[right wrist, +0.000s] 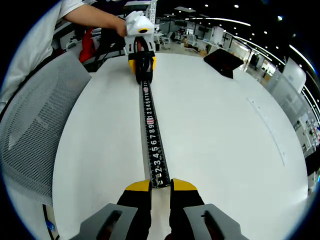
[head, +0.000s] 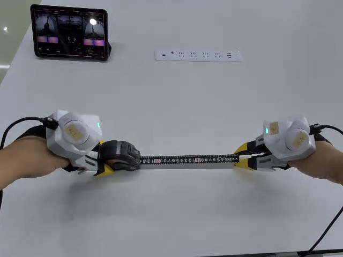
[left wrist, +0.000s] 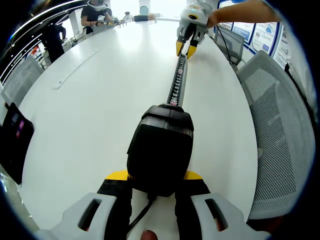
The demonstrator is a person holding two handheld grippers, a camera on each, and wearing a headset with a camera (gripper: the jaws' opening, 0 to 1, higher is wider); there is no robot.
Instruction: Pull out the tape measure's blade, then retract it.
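The black tape measure case rests on the white table, gripped by my left gripper, which is shut on it; its own view has the case between the yellow-tipped jaws. The dark numbered blade runs out to the right along the table. My right gripper is shut on the blade's end hook. From the right gripper view the blade stretches away from the blade's end to the case in the far gripper. The blade reaches the right gripper in the left gripper view.
A tablet stands at the table's back left. A white power strip lies at the back centre. Cables trail from both grippers off the table's sides. A grey mesh chair stands beside the table. People stand at the far end.
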